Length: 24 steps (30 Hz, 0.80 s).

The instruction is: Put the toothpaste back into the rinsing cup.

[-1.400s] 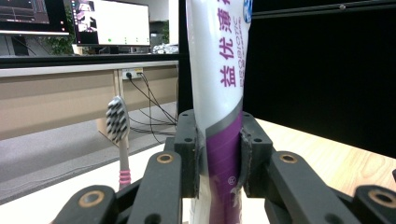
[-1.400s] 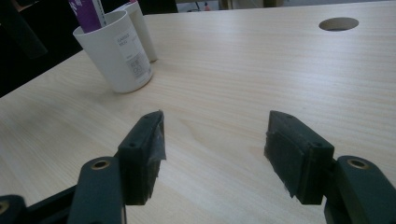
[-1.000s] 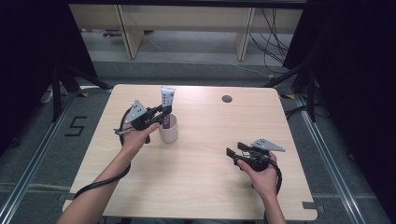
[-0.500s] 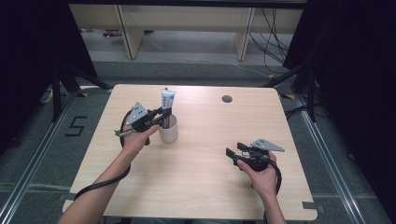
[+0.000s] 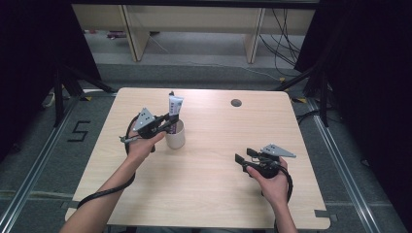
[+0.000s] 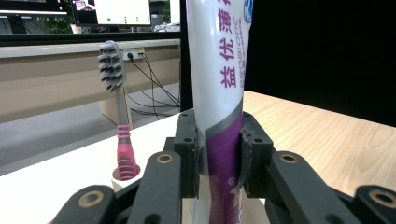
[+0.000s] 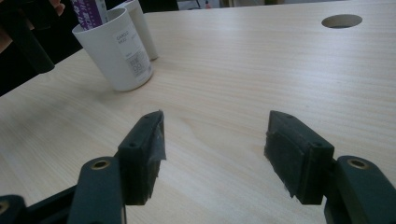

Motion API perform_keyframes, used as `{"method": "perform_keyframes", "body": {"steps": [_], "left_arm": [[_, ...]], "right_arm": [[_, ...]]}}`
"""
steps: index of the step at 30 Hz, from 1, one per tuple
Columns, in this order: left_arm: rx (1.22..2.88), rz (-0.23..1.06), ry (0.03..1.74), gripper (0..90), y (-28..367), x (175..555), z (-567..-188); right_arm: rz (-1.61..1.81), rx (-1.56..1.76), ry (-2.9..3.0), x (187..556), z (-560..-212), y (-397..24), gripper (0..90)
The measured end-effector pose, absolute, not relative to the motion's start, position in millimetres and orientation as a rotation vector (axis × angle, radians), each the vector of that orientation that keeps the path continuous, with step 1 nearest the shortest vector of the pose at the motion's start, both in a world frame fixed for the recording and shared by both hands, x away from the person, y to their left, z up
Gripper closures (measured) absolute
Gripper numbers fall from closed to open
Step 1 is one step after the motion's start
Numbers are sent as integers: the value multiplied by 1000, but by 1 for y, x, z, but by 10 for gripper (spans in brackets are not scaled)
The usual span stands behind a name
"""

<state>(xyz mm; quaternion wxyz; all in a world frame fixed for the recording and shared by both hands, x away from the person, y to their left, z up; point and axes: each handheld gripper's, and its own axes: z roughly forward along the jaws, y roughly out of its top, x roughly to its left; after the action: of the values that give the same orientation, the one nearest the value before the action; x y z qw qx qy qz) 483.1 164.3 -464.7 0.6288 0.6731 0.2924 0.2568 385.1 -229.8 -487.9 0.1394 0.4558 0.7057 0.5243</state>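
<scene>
A white and purple toothpaste tube [image 6: 219, 84] stands upright in a white cup [image 5: 175, 136] at the table's left middle. My left gripper [image 5: 170, 120] is shut on the tube; its pads press the tube's purple lower part [image 6: 224, 154]. A toothbrush [image 6: 114, 93] with a pink handle and grey bristles stands in the same cup, just behind the tube. My right gripper [image 5: 240, 159] rests low over the table at the right front, open, with bare wood between its fingers [image 7: 144, 149]. From the right gripper view the cup [image 7: 116, 51] stands at the far left.
A round cable hole [image 5: 236, 103] lies in the wooden table [image 5: 214, 194] at the back right. A second white cup [image 7: 140, 25] stands right behind the first one. Cables trail from both grippers toward the front edge.
</scene>
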Motion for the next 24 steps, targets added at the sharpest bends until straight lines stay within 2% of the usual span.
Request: {"method": "perform_keyframes", "body": {"steps": [24], "left_arm": [[1605,592,672,725,163,483,-473]], "right_arm": [[1508,1330,2041,384,-488,-229,382]]}}
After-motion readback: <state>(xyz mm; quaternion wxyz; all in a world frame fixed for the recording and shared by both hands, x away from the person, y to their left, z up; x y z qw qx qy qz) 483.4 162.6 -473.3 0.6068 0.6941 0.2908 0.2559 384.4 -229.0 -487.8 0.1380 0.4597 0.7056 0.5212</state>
